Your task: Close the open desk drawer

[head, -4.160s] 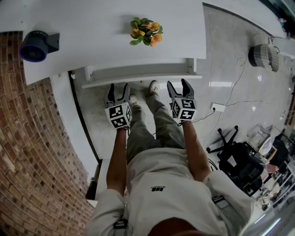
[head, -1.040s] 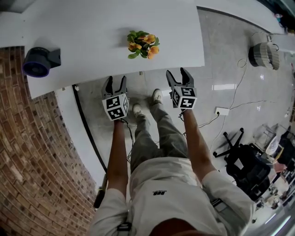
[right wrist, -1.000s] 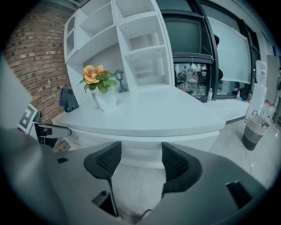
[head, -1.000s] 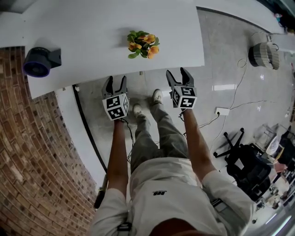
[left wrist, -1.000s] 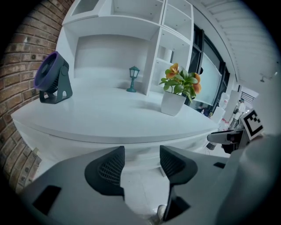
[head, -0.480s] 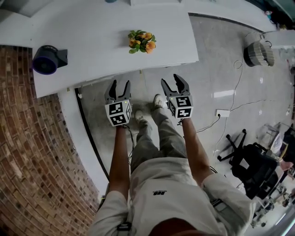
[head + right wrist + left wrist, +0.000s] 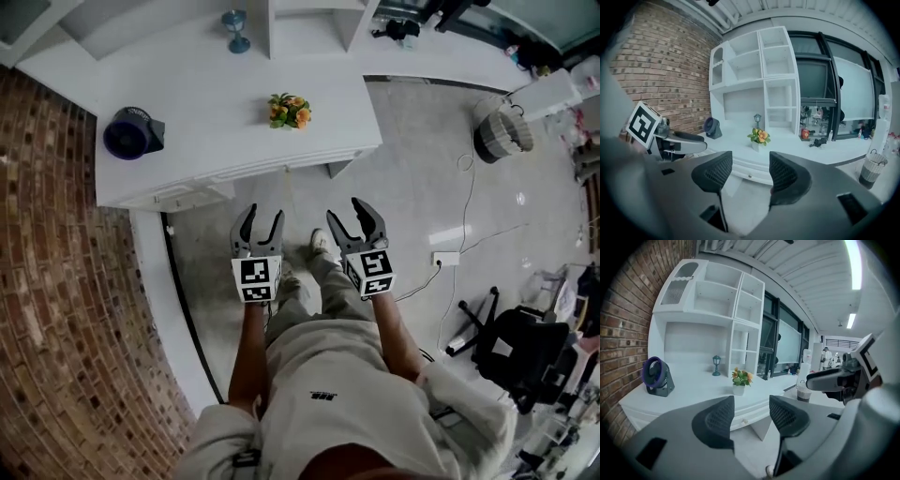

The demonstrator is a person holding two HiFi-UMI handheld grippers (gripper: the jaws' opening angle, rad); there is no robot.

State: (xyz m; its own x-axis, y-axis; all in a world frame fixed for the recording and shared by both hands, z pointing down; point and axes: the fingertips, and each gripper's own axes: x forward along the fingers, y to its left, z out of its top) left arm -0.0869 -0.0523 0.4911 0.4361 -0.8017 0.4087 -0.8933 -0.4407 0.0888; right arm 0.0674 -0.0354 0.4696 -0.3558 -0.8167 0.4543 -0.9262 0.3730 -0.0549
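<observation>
- The fingers of the left gripper are seen apart and released. They have just been closing a little, and nothing is held between them.
- The fingers of the right gripper are also kept apart, with nothing grasped.
- Both grippers are held side by side in the air above the floor. They are in front of the white bench and it is touched by neither.
- The drawer is found under the front edge of the bench, near its middle. Its front, with a small knob, is pushed in level with the bench front, so it is shut.
- On the bench, a pot of flowers is placed near the front edge. A purple fan is set at the end beside the brick wall, and a small lantern at the back.
</observation>
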